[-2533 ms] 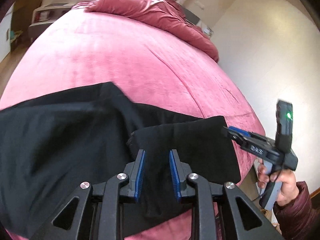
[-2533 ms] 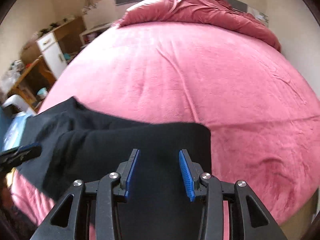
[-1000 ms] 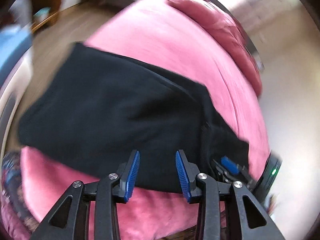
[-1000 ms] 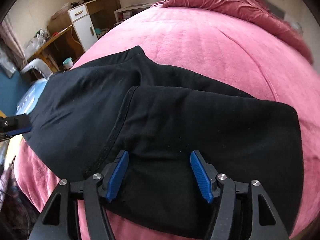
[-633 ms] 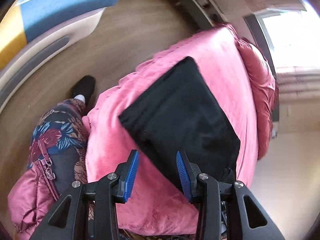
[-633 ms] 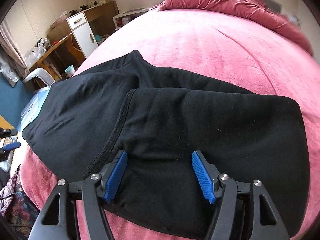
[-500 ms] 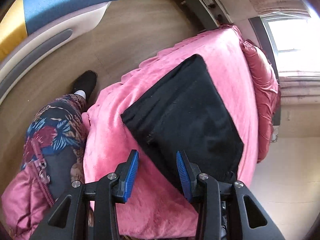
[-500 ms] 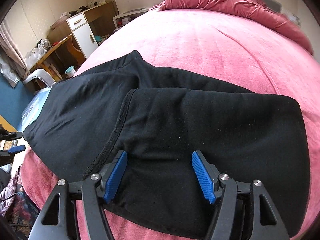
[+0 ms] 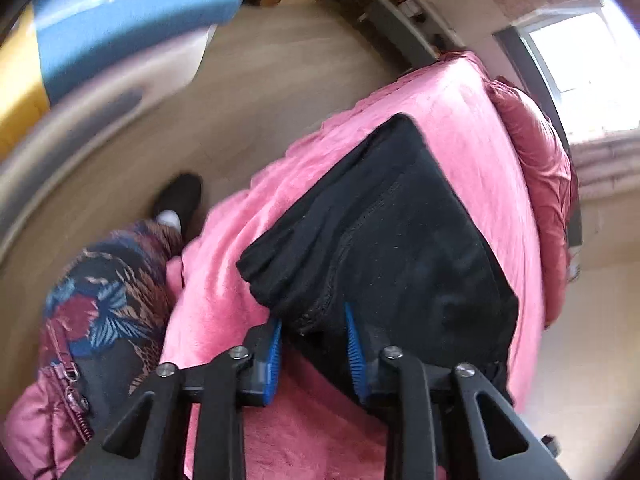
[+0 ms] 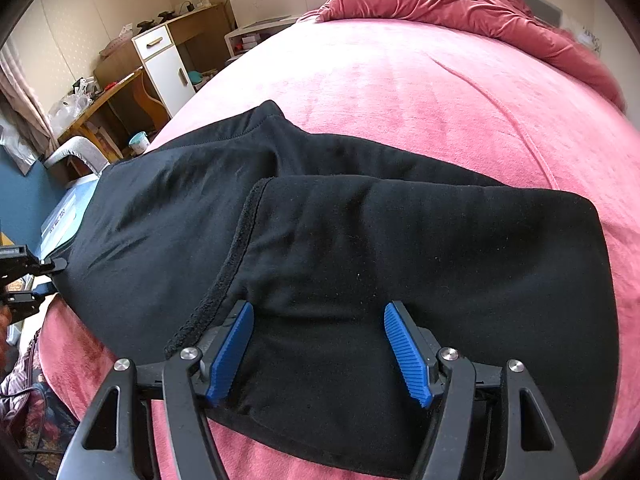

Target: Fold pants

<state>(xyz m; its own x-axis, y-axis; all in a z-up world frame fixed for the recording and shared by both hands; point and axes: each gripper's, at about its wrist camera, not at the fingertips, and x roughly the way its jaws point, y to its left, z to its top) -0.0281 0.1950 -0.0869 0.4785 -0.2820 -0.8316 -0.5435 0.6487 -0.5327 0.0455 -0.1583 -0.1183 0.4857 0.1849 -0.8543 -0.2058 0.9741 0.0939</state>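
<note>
The black pants lie on the pink bed, near its front edge. One part is folded over on top of the other, so the fuzzy inside edge shows along the fold, running from about 12 o'clock down to 7 o'clock in the right view.

What has changed: a moment ago the left gripper was high up and far from the cloth, looking down at the floor and the whole bed. Now it has come down close, and its blue fingers sit on each side of the bunched end of the pants. The jaws are apart, and I cannot see them pinching the cloth yet.

The right gripper has barely moved. Its jaws are wide apart over the top layer — holding nothing, just resting there or hovering.

I think this means the first fold is done and the left hand is getting ready to grab the end for the next fold. At 9 o'clock in the left view you can see the person's flowery trousers and a dark shoe on the wooden floor.
</note>
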